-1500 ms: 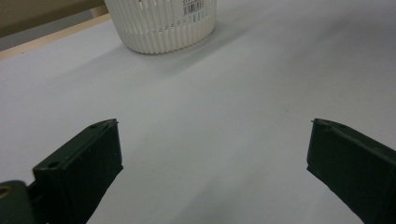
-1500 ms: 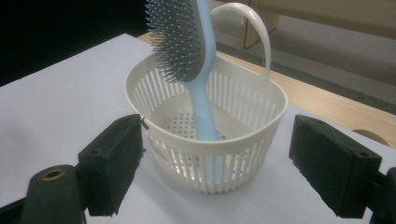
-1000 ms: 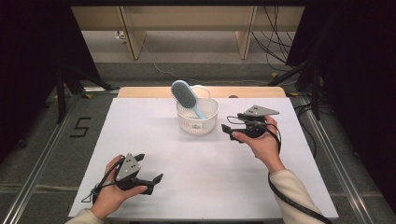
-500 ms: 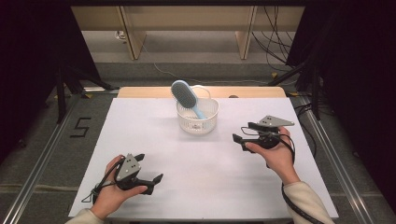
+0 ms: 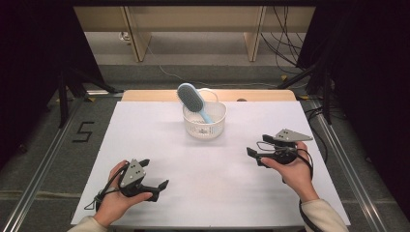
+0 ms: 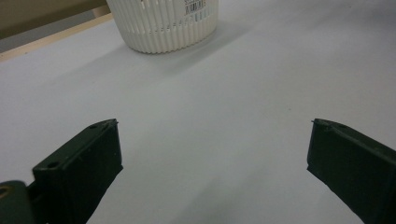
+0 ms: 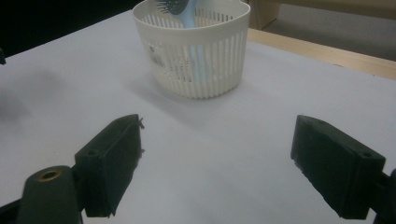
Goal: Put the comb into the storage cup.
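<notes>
A light blue hairbrush (image 5: 191,99) stands tilted in a white slotted basket (image 5: 205,126) at the back middle of the white table; its head leans out over the basket's left rim. In the right gripper view the hairbrush (image 7: 187,11) handle goes down inside the basket (image 7: 198,51). My right gripper (image 5: 256,156) is open and empty, held at the right of the table, well clear of the basket. My left gripper (image 5: 157,186) rests open and empty near the front left edge. The basket (image 6: 163,23) lies far ahead between its jaws.
The white table cover (image 5: 208,169) spreads wide between both hands. A wooden strip (image 5: 145,95) runs along the table's far edge. Metal rails (image 5: 43,164) flank the table, and cables (image 5: 285,53) lie on the floor at the back right.
My right gripper has drawn back from beside the basket toward the front right of the table. The left gripper and the hairbrush have stayed put.
</notes>
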Action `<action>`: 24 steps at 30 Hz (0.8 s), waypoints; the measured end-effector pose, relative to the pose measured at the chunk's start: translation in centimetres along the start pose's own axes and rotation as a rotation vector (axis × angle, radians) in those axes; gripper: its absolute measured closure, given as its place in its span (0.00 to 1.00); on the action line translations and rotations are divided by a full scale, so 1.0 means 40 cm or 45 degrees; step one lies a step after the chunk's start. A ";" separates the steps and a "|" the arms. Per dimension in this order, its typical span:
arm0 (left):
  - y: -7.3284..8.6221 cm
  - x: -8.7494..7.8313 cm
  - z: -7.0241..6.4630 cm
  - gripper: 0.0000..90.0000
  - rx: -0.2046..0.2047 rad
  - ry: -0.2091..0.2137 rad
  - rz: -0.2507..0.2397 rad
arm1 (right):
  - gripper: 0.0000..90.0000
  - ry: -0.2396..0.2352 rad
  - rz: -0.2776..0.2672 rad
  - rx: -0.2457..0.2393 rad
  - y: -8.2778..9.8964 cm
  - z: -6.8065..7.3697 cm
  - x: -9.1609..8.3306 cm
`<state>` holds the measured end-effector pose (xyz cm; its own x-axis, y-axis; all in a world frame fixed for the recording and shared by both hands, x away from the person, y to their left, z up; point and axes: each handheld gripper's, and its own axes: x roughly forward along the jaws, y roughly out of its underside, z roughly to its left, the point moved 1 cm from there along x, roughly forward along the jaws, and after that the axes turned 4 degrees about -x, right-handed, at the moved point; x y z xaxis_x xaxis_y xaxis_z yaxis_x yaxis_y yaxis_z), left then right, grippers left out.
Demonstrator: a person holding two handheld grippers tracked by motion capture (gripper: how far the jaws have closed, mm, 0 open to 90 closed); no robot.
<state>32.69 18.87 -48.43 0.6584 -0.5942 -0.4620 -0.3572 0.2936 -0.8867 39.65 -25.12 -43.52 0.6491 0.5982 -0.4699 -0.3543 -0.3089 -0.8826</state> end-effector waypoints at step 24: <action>0.001 0.000 0.001 0.03 -0.001 -0.008 0.005 | 0.19 0.024 -0.012 0.019 0.091 0.013 -0.079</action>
<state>32.71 18.89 -48.46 0.6612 -0.5885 -0.4652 -0.3599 0.2953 -0.8850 35.95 -27.76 -45.25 0.6652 0.5867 -0.4618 -0.3578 -0.2923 -0.8869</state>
